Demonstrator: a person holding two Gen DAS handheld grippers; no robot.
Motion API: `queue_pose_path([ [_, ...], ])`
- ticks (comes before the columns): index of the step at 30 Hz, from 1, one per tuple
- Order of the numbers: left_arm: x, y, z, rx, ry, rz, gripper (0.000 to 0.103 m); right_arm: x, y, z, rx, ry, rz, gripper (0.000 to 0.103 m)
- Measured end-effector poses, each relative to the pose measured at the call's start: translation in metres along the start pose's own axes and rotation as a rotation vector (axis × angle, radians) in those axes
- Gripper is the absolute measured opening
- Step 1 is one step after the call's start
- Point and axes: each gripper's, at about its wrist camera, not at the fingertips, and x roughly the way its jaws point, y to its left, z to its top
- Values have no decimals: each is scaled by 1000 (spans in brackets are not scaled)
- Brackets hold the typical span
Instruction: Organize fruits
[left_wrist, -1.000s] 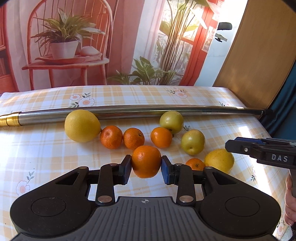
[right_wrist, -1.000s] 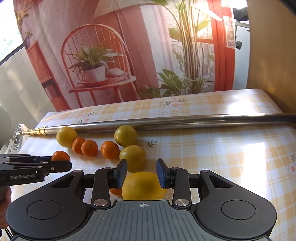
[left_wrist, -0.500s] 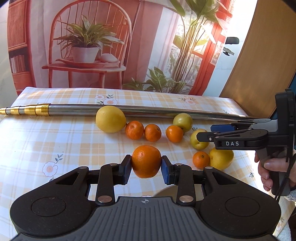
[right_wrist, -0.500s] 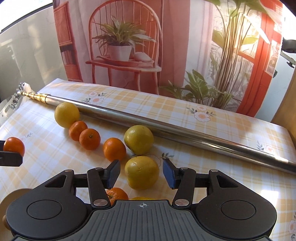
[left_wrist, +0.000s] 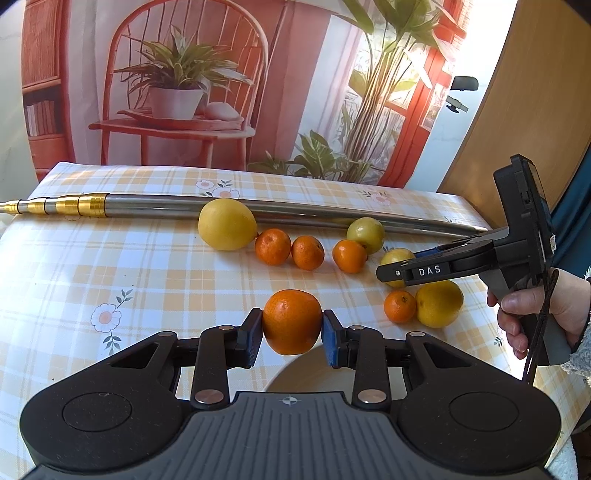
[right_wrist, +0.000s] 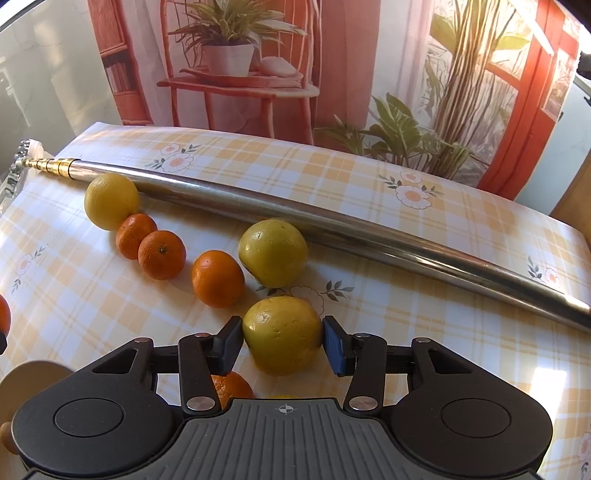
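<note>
At the near left of the bench (left_wrist: 74, 280) the left gripper (left_wrist: 291, 336) has its jaws closed on an orange (left_wrist: 291, 320) held clear of the cloth, while to the right the right gripper (right_wrist: 282, 339) has its jaws around a yellow-green fruit (right_wrist: 282, 334), pads just beside its sides, full contact uncertain.

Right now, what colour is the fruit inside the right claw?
Yellow-green fruit; clearest in the right wrist view.

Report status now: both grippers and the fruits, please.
Left gripper shut on orange, lifted. Right gripper fingers around green fruit on the table, contact unclear. Pole lies behind, not in the way.
</note>
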Motion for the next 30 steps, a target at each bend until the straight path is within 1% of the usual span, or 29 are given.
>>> queue_pose_path([
  [4, -2, -1, -2, 4, 3, 1, 36, -4, -2, -2, 28, -13, -11, 43],
  [8, -5, -3, -2, 9, 11, 5, 36, -17, -3, -5, 52, -56, -9, 42],
  [18, -17, -10, -6, 24, 5, 9, 36, -58, 10, -14, 66, -122, 56, 42],
  [30, -34, -16, -13, 29, -11, 12, 36, -95, 33, -35, 35, -147, 102, 42],
])
